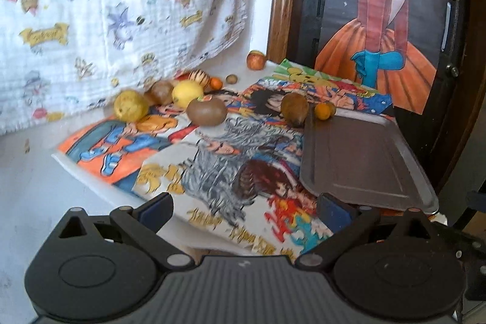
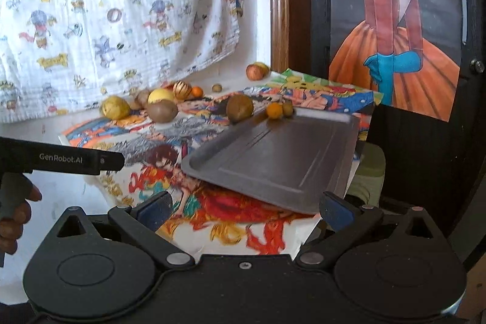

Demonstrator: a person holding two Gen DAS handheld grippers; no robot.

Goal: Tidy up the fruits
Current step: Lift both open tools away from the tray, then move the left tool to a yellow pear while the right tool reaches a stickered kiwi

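Observation:
Several fruits lie at the back of the table: a yellow pear (image 1: 130, 106) (image 2: 114, 107), a lemon (image 1: 186, 93) (image 2: 160, 95), two kiwis (image 1: 206, 110) (image 1: 294, 108), a small orange (image 1: 322, 110) (image 2: 274, 110) and an apple (image 1: 255, 60) (image 2: 254, 72). A dark metal tray (image 1: 361, 166) (image 2: 273, 166) lies empty on the right. My left gripper (image 1: 244, 210) is open and empty, hovering over the comic posters. My right gripper (image 2: 244, 210) is open and empty, just in front of the tray's near edge.
Colourful comic posters (image 1: 212, 160) (image 2: 231, 211) cover the white table. A printed cloth (image 1: 106, 5) hangs at the back left. A dark cabinet with a painted figure (image 1: 388, 20) stands at the right. The left gripper's body (image 2: 60, 161) shows at the left of the right wrist view.

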